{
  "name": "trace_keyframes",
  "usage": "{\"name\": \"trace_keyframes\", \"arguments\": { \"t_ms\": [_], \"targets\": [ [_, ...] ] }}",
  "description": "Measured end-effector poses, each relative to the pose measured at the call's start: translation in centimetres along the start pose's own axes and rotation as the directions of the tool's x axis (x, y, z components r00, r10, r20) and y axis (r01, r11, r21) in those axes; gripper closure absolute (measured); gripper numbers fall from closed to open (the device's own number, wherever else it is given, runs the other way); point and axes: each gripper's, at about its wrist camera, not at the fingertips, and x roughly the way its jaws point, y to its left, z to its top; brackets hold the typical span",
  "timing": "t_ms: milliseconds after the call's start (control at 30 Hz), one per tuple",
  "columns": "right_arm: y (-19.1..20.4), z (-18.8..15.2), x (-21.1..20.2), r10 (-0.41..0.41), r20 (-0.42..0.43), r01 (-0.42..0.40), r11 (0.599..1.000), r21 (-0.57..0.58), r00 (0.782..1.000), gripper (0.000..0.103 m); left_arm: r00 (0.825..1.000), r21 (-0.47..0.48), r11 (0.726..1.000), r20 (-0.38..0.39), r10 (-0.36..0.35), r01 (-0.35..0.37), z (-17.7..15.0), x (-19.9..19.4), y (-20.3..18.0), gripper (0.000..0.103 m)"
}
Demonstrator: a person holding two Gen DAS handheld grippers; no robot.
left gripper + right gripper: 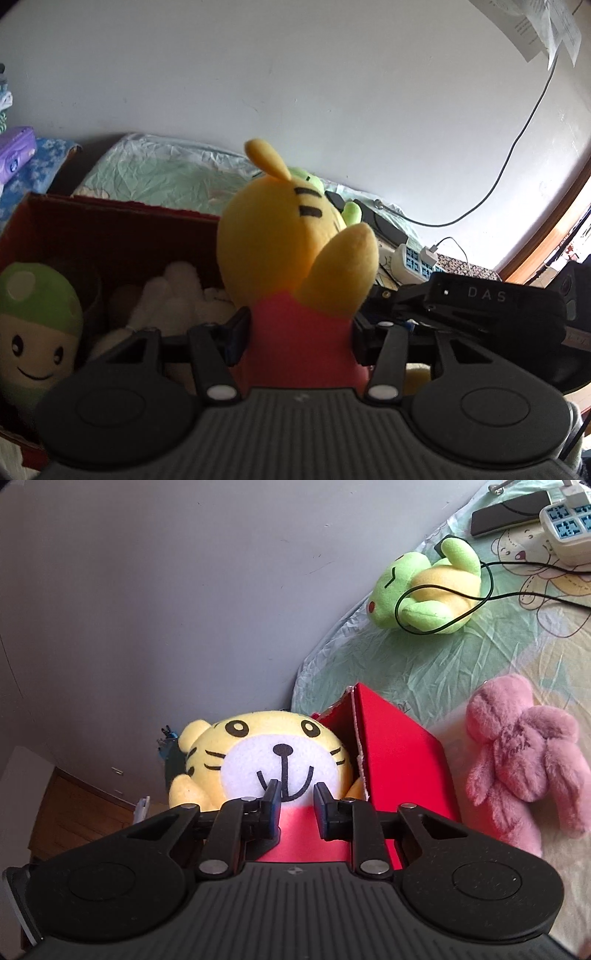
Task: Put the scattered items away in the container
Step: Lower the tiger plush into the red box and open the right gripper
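My left gripper (pixel 297 328) is shut on the red body of a yellow tiger plush (pixel 291 236), seen from behind, held beside the red cardboard box (pixel 122 218). The box holds a green mushroom plush (pixel 37 325) and a white plush (pixel 173 295). In the right wrist view the tiger plush (pixel 273 757) faces me, next to the red box (pixel 399 749). My right gripper (pixel 297 805) is partly open and empty, its fingers just in front of the tiger's chin. A green frog plush (pixel 424 587) and a pink plush (pixel 524 760) lie on the bed.
A thin black cable (pixel 480 590) loops over the frog plush. A white power strip (pixel 565 528) and a dark flat device (pixel 506 513) lie at the bed's far end. The bed sheet (pixel 406 672) runs along a grey wall. The right gripper's body (pixel 480 299) shows beside the tiger.
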Motion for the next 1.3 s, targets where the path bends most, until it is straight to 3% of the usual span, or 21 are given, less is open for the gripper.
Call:
{"name": "trace_keyframes", "arguments": {
  "t_ms": [167,400,533,567,600,667,767,867,1000,1100,1300],
  "targets": [
    [0.0,0.4,-0.3,-0.056,0.022,0.057,0.998,-0.019,0.998,0.075,0.998,0.153,0.986,0.012,0.066,-0.067,-0.4,1.0,-1.4,0.043],
    [0.3,0.5,-0.3,-0.034,0.041,0.036,0.999,-0.041,0.999,0.074,0.998,0.19,0.982,-0.058,0.03,-0.018,-2.2,3.5,-1.4,0.04],
    [0.4,0.9,-0.9,-0.021,0.079,0.024,0.999,-0.046,0.997,0.071,0.996,0.283,0.958,-0.072,0.058,-0.036,-3.5,4.4,-2.7,0.035],
    [0.5,1.0,-1.2,-0.005,0.093,0.01,0.999,-0.052,0.996,0.058,0.995,0.303,0.952,-0.064,0.075,-0.052,-3.8,4.6,-3.0,0.035],
    [0.9,1.1,-1.4,0.01,0.106,-0.002,0.998,-0.067,0.994,0.039,0.995,0.315,0.947,-0.059,0.083,-0.06,-3.9,4.7,-3.2,0.035],
    [2.1,1.0,-1.6,0.012,0.125,0.004,0.991,-0.131,0.992,0.029,0.995,0.316,0.947,-0.061,0.08,-0.057,-4.0,4.7,-3.2,0.035],
    [4.1,0.5,-0.7,-0.053,0.11,0.08,0.963,-0.256,0.992,0.03,0.996,0.303,0.952,-0.067,0.067,-0.044,-4.0,4.8,-2.8,0.035],
    [4.3,0.0,0.6,-0.114,0.082,0.133,0.948,-0.29,0.99,0.036,0.995,0.312,0.949,-0.064,0.071,-0.047,-4.1,4.9,-2.8,0.034],
    [3.4,0.1,1.3,-0.193,0.077,0.207,0.935,-0.287,0.978,0.059,0.997,0.289,0.957,-0.064,0.052,-0.031,-3.9,4.3,-2.2,0.025],
    [2.6,0.4,1.5,-0.184,0.052,0.191,0.945,-0.265,0.982,0.063,0.998,0.262,0.965,-0.048,0.027,-0.013,-3.9,3.4,-2.0,0.025],
    [3.9,-0.6,2.8,-0.237,0.047,0.237,0.892,-0.386,0.97,0.064,0.998,0.257,0.966,-0.05,-0.028,0.04,-4.5,2.9,-1.4,0.031]
  ]
}}
